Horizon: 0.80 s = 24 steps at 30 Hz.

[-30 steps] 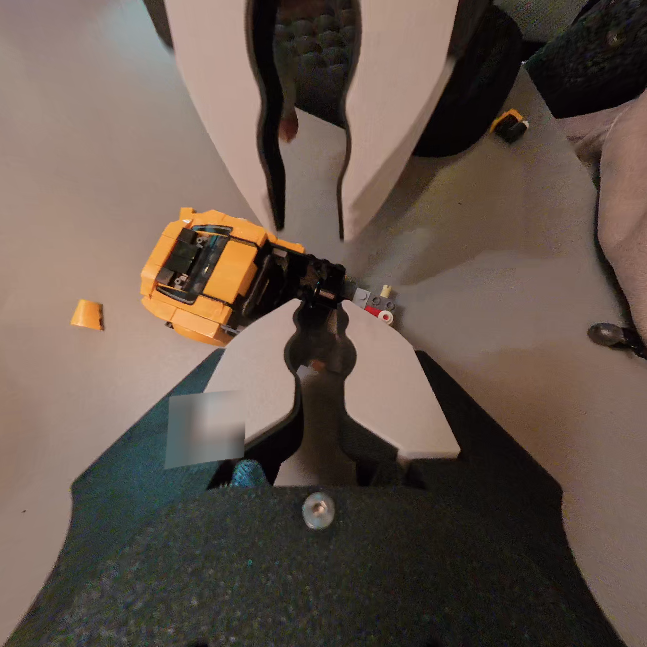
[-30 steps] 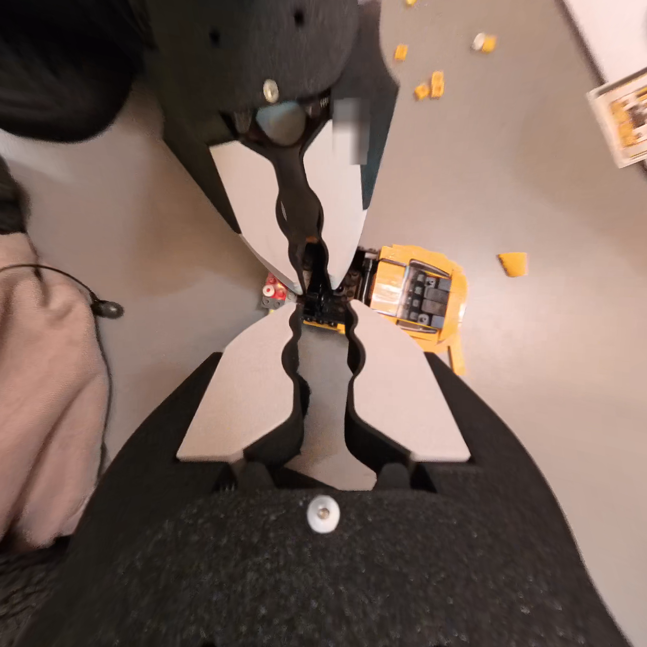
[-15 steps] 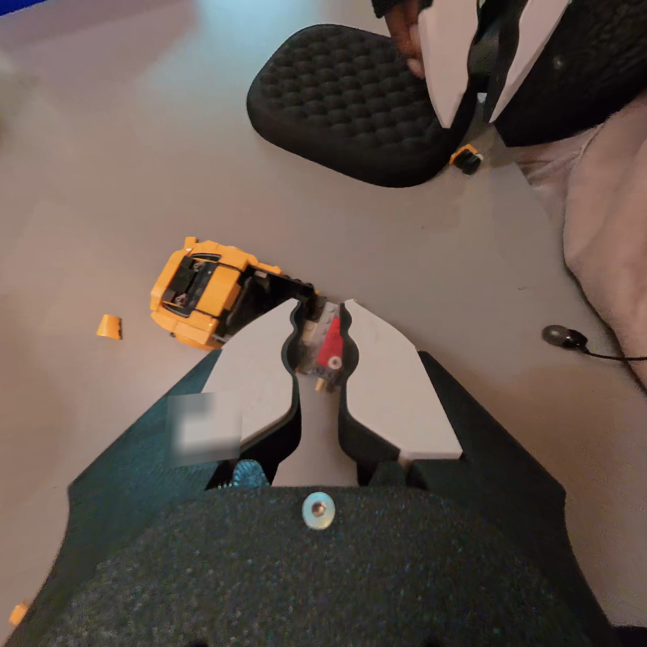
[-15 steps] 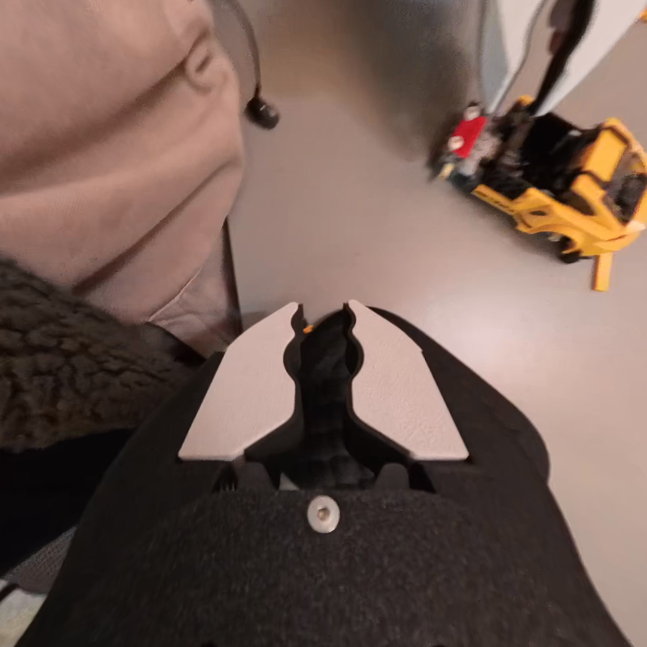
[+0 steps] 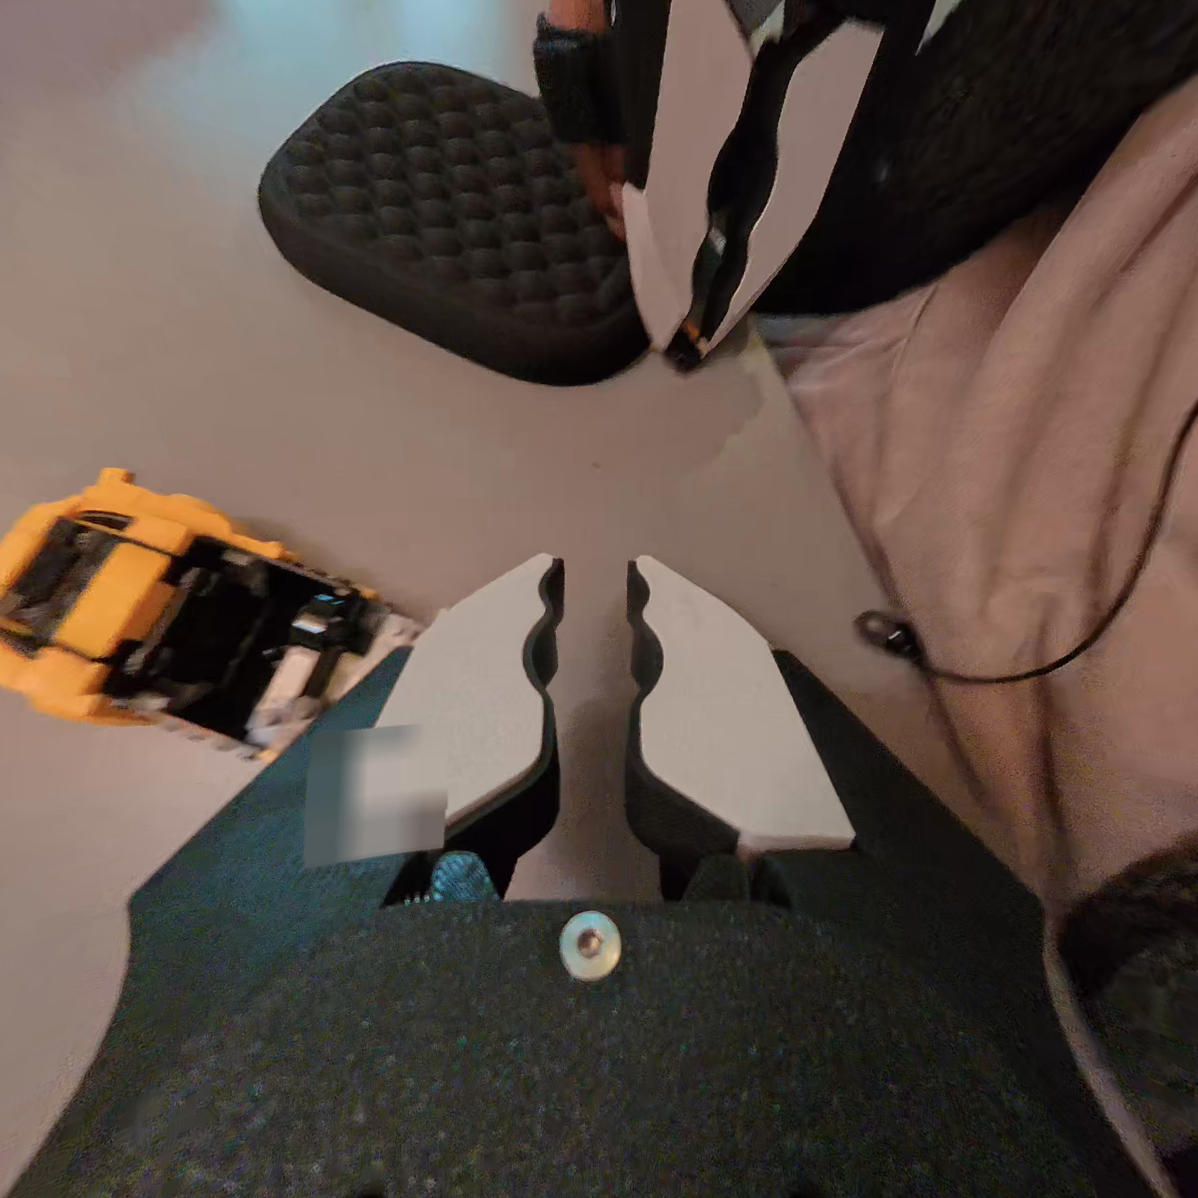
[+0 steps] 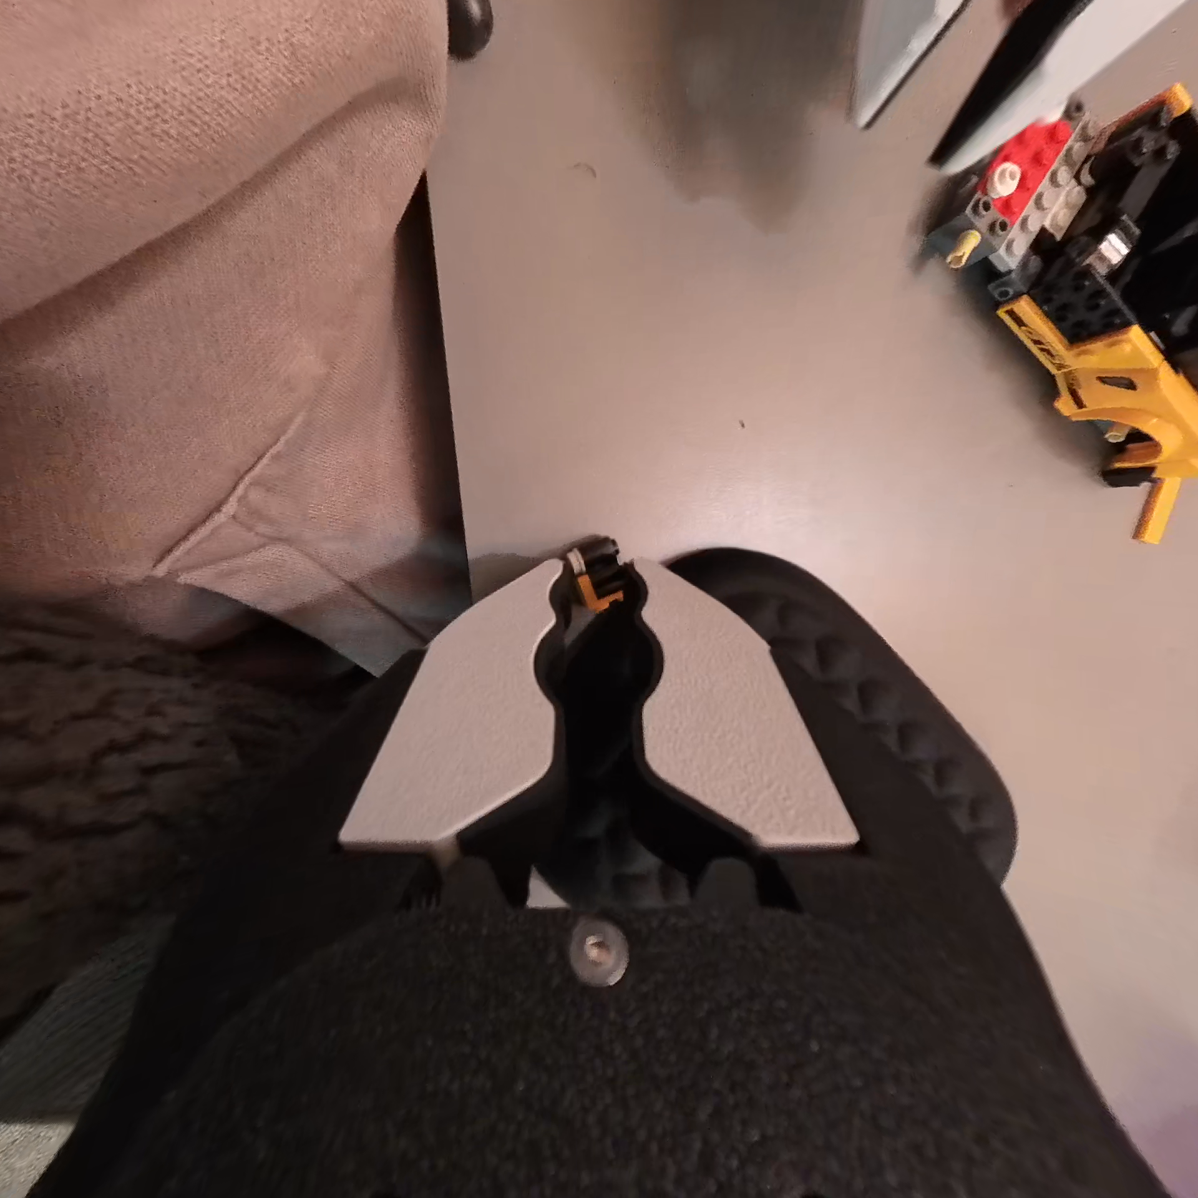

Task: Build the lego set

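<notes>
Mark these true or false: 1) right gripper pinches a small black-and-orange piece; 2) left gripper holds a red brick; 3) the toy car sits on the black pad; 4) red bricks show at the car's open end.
1) True: the right gripper pinches the small black-and-orange piece.
2) False: the left gripper is open, nothing between its fingers.
3) False: the orange toy car lies on the table, apart from the black pad.
4) True: red bricks.

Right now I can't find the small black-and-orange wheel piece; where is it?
The wheel piece sits pinched between the right gripper's fingertips, beside the black dimpled pad near the table edge.
</notes>
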Each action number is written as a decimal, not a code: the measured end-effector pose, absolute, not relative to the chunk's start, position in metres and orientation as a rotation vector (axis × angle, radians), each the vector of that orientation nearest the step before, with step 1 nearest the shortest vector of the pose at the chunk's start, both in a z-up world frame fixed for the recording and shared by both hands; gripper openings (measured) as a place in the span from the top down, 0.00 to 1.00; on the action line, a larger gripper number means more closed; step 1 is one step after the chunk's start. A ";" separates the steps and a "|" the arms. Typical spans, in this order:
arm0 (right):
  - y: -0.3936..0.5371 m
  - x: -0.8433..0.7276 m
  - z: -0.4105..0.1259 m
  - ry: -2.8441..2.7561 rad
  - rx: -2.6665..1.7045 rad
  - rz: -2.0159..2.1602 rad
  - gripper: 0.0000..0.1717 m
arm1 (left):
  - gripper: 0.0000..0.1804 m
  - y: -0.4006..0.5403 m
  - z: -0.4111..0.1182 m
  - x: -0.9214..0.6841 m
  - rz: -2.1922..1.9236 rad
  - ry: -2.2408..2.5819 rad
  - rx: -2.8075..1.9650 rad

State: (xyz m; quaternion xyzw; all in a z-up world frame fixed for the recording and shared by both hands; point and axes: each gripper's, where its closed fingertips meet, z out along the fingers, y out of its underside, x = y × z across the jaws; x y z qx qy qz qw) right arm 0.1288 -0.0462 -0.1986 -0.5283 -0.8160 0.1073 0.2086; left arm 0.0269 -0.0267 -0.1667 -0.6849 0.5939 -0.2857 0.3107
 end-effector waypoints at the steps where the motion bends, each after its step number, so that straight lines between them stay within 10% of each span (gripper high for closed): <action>1: -0.046 0.125 -0.197 -2.246 -1.465 0.311 0.91 | 0.90 -0.033 -0.165 0.033 -0.845 1.524 -1.833; 10: -0.016 0.054 -0.121 -1.757 -1.160 0.220 0.92 | 0.86 -0.025 -0.123 0.056 -1.549 0.891 -1.929; 24: -0.008 0.028 -0.121 -1.822 -1.289 0.567 0.88 | 0.96 -0.011 -0.136 0.021 -1.058 1.347 -1.776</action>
